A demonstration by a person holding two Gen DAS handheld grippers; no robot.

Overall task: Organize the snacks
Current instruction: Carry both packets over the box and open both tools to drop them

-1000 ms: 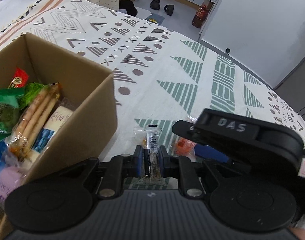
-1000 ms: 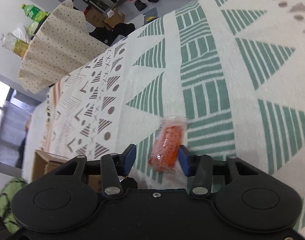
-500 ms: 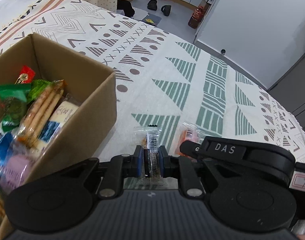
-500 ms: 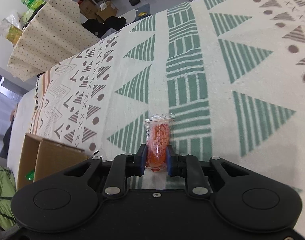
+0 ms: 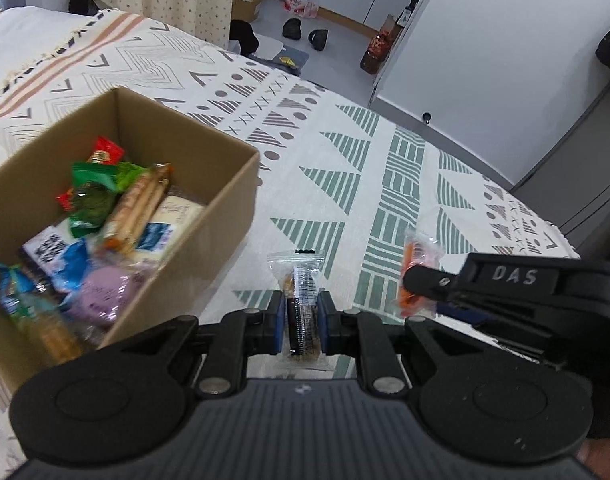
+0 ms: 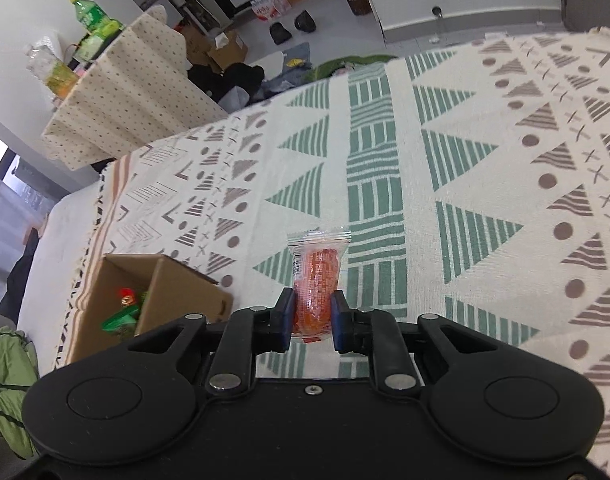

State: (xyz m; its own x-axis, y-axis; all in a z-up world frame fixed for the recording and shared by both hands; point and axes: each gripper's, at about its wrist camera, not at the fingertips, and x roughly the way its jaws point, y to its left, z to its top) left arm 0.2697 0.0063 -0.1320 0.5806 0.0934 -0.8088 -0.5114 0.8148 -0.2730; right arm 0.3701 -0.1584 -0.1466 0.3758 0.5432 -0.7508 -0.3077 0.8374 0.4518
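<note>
My left gripper [image 5: 299,326] is shut on a clear-wrapped dark snack bar [image 5: 301,300], held above the patterned cloth just right of the cardboard box [image 5: 209,216]. The box holds several packets: green, red, blue, purple and a pack of biscuit sticks. My right gripper [image 6: 312,318] is shut on an orange snack packet [image 6: 318,276], lifted off the cloth. In the left wrist view that orange packet [image 5: 419,256] shows to the right of the bar, clamped by the right gripper's black fingers [image 5: 427,280]. In the right wrist view the box [image 6: 161,292] lies to the lower left.
A cloth with green and grey triangles [image 5: 345,168] covers the table. Beyond its far edge are a dotted tablecloth [image 6: 129,92], bottles [image 6: 93,20], shoes on the floor [image 5: 305,32] and a white panel [image 5: 485,40].
The right gripper closed on the orange packet and lifted it off the cloth. Both grippers rose and pulled back, so more of the box and room shows. The left grip is unchanged.
</note>
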